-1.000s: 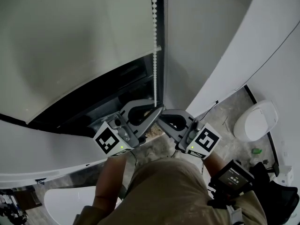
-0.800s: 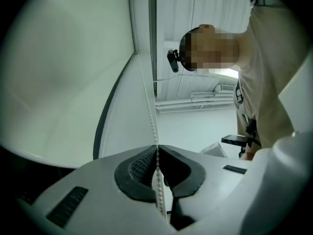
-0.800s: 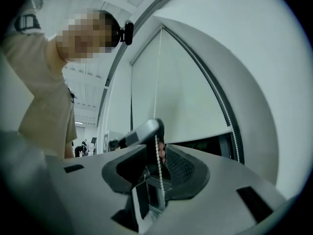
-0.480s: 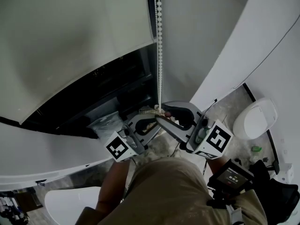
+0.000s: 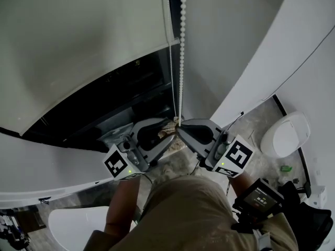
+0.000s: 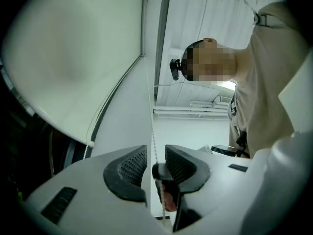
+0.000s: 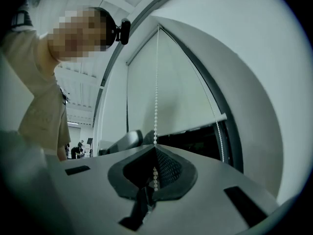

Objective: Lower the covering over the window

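A white roller blind (image 5: 78,41) covers the upper part of a dark window (image 5: 120,98). Its white bead chain (image 5: 182,46) hangs down the right side of the frame to both grippers. My right gripper (image 5: 180,125) is shut on the bead chain (image 7: 156,82), having just closed; the beads vanish between its pressed pads (image 7: 164,168). My left gripper (image 5: 168,128) sits beside it, a little lower. Its jaws have just been opening, and the bead chain (image 6: 150,111) runs free through the gap of the left gripper (image 6: 155,153), touching neither pad.
A curved white wall (image 5: 261,46) rises on the right of the window. On the floor at the right stands a white rounded fixture (image 5: 285,135). A black device (image 5: 261,197) hangs at the person's waist. A second strand of chain (image 7: 217,126) runs along the window frame.
The left gripper's jaws have parted from the chain, and it has shifted left and slightly up. The right gripper, open half a second ago, has shut on the chain.
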Available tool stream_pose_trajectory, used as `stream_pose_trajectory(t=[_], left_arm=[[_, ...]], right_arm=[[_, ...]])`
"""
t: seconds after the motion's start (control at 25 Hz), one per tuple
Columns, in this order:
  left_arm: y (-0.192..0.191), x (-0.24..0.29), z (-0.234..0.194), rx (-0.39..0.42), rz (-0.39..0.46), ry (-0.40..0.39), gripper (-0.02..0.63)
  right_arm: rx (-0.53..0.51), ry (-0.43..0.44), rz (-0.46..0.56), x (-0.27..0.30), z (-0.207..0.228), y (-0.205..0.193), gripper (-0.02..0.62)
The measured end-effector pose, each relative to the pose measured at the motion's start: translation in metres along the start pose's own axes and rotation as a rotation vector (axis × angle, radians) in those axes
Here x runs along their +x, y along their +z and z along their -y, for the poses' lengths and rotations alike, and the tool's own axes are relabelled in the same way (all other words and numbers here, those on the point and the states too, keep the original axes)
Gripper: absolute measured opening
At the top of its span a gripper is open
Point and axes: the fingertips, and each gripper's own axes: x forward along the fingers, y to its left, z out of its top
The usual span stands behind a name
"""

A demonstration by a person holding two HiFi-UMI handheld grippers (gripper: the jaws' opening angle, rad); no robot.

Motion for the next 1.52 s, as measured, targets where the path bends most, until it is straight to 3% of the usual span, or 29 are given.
stream_pose_trajectory(t=[0.12,0.16,0.2,0.36,0.4,0.48,0.56,0.8,0.92,1.08,1.16,1.2,1.28,1.4,1.48,1.52], left_arm=[[0.007,0.020,0.002,0.029,-0.043,-0.009,0.110],[0.007,0.024,0.002,0.034,-0.057,-0.010,0.094],[0.008,0.025,0.002,0.035,-0.064,-0.011,0.031],[0.012,0.022,0.005,0.069,-0.058,-0.026,0.021],[0.013,0.022,0.007,0.095,-0.068,-0.027,0.021],[0.009,0.020,0.010,0.143,-0.107,-0.025,0.021],[-0.006,0.015,0.009,0.155,-0.157,-0.022,0.021],[-0.043,0.007,0.022,0.052,-0.203,-0.049,0.021],[-0.042,0.007,0.027,0.055,-0.211,-0.059,0.020],[-0.031,-0.005,0.023,0.000,-0.185,-0.098,0.023],[-0.014,-0.010,0.016,-0.050,-0.103,-0.109,0.139],[-0.004,-0.010,0.012,-0.054,-0.066,-0.104,0.152],[0.011,-0.003,0.009,-0.025,-0.038,-0.086,0.152],[0.016,0.016,0.011,0.032,-0.075,-0.079,0.144],[0.015,0.022,0.011,0.032,-0.095,-0.071,0.042],[0.014,0.023,0.011,0.021,-0.093,-0.064,0.026]], right_arm=[[0.009,0.024,-0.009,0.003,-0.006,-0.005,0.008],[0.007,0.029,-0.011,0.004,-0.007,-0.005,0.008],[0.004,0.033,-0.014,0.005,-0.008,-0.005,0.008],[-0.016,0.072,0.019,0.002,-0.014,0.003,0.009],[-0.012,0.103,0.043,-0.002,-0.017,0.005,0.020],[0.010,0.173,0.095,-0.011,-0.021,0.010,0.131],[0.030,0.205,0.142,-0.020,-0.021,0.018,0.149],[-0.051,0.119,0.171,-0.010,-0.014,0.047,0.145],[-0.062,0.062,0.129,-0.001,-0.017,0.050,0.019],[-0.053,0.045,0.098,0.002,-0.019,0.045,0.009],[-0.040,0.057,0.091,0.001,-0.017,0.037,0.008],[-0.034,0.060,0.077,0.001,-0.018,0.029,0.008],[-0.016,0.070,0.049,0.001,-0.021,0.012,0.008],[-0.001,0.091,0.040,0.004,-0.025,0.003,0.008],[-0.010,0.079,0.031,0.007,-0.023,0.004,0.008],[-0.012,0.076,0.026,0.007,-0.022,0.004,0.008]])
